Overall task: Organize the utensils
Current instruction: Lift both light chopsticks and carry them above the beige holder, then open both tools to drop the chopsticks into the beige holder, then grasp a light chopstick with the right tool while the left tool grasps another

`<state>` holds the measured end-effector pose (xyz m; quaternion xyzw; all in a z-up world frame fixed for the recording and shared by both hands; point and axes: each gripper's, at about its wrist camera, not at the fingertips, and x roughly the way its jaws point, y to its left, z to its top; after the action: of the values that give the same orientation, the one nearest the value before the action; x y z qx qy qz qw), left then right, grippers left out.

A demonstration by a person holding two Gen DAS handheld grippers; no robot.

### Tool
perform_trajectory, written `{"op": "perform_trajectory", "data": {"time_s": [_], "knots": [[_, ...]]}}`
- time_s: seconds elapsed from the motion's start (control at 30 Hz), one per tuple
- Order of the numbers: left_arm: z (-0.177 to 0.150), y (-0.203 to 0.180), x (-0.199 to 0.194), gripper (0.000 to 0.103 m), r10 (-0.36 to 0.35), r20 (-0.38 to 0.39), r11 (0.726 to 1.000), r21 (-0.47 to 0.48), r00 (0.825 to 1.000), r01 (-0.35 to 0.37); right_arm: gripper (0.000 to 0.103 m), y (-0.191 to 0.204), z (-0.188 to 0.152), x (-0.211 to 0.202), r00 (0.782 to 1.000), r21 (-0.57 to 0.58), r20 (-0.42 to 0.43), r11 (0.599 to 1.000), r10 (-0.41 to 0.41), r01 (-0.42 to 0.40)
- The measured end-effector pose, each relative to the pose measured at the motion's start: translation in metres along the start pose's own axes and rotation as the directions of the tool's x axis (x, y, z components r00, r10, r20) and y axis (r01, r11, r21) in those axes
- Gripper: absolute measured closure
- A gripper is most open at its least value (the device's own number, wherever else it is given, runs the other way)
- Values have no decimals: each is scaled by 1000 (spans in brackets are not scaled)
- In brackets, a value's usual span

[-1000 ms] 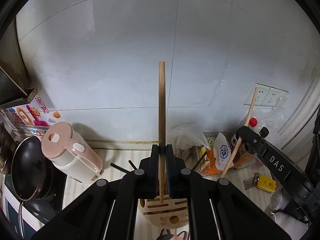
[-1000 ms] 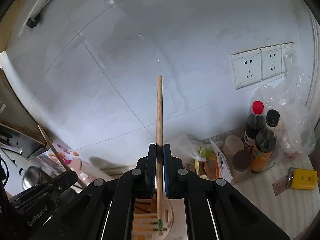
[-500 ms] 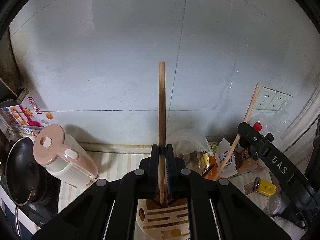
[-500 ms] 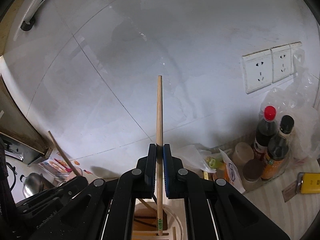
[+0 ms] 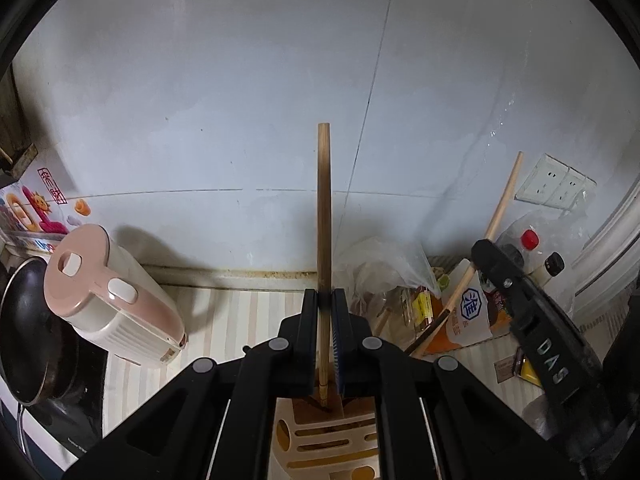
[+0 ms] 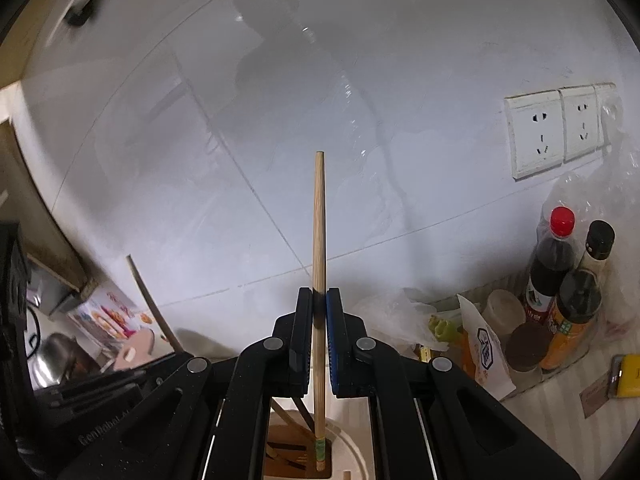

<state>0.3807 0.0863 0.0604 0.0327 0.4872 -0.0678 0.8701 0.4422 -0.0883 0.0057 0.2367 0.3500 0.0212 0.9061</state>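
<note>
My left gripper point(image 5: 325, 300) is shut on a brown wooden chopstick point(image 5: 323, 208) held upright. Its lower end sits at a slot of the cream utensil holder point(image 5: 328, 440) right below. My right gripper point(image 6: 319, 298) is shut on a lighter chopstick point(image 6: 319, 232), also upright, with its green-banded lower tip in the holder's opening point(image 6: 296, 456), where other sticks lie. The right gripper also shows at the right of the left wrist view point(image 5: 486, 250), with its chopstick point(image 5: 502, 204). The left gripper's body is at the lower left of the right wrist view point(image 6: 80, 392).
A pink-lidded kettle point(image 5: 104, 296) and a black pan point(image 5: 24, 328) stand left on the striped counter. Plastic bags and packets point(image 5: 400, 280), sauce bottles point(image 6: 560, 272), a jar point(image 6: 528, 344) and a yellow object point(image 6: 628, 372) crowd the right. The tiled wall with sockets point(image 6: 552, 128) is close behind.
Both grippers have sunk and shifted over the holder, each chopstick still gripped. The lower tips have dropped further into the holder's slots. The kettle and bottles have shifted in view.
</note>
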Motion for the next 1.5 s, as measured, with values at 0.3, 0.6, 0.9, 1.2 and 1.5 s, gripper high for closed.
{"op": "perform_trajectory", "data": {"time_s": [0.3,0.6,0.9,1.2,1.5], "knots": [[-14,9,-35,62,-6,-57,998,-68,998,3,67,-1,-6,-8,984,-31,-172,998,51,-57],[-53,29,-80,6,14,1,990,-139,1000,-14,50,-32,-14,-70,982,21,-185,999,-31,35],[-109,31,-75,0,104,18,987,-128,994,-101,26,-67,-61,-96,969,59,-226,992,-97,113],[-206,9,3,0,162,-221,985,-16,962,-169,27,-135,-146,-85,866,28,-437,959,-243,283],[-279,-29,82,22,97,-453,995,66,886,-75,63,-187,-225,-70,716,3,-651,942,-252,335]]}}
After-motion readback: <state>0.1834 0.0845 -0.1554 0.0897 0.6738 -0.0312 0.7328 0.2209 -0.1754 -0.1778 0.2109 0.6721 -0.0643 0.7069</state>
